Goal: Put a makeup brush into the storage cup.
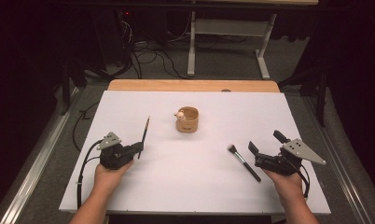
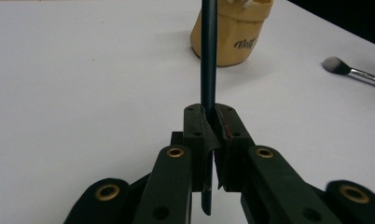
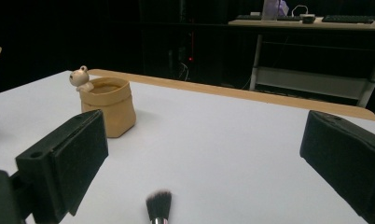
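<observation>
left gripper (image 1: pixel 138 148) clamped on thin dark pencil (image 1: pixel 145 130) | right gripper (image 1: pixel 265 145) wide, empty, over makeup brush (image 1: pixel 244 162) | tan pot (image 1: pixel 187 119) mid-table | risk: pencil (held near its end) could pivot, miss pot

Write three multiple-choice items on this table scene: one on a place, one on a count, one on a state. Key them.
1. The makeup brush lies
A. inside the cup
B. on the table by the right tongs
C. in the left tongs

2. Brushes lying loose on the table:
A. one
B. two
C. three

3. The left tongs are
A. wide open
B. shut on the dark stick
C. shut on the cup

Key: B, it rests just left of the right tongs; A, one lies free; B, the jaws clamp the dark stick, with the cup apart.
</observation>
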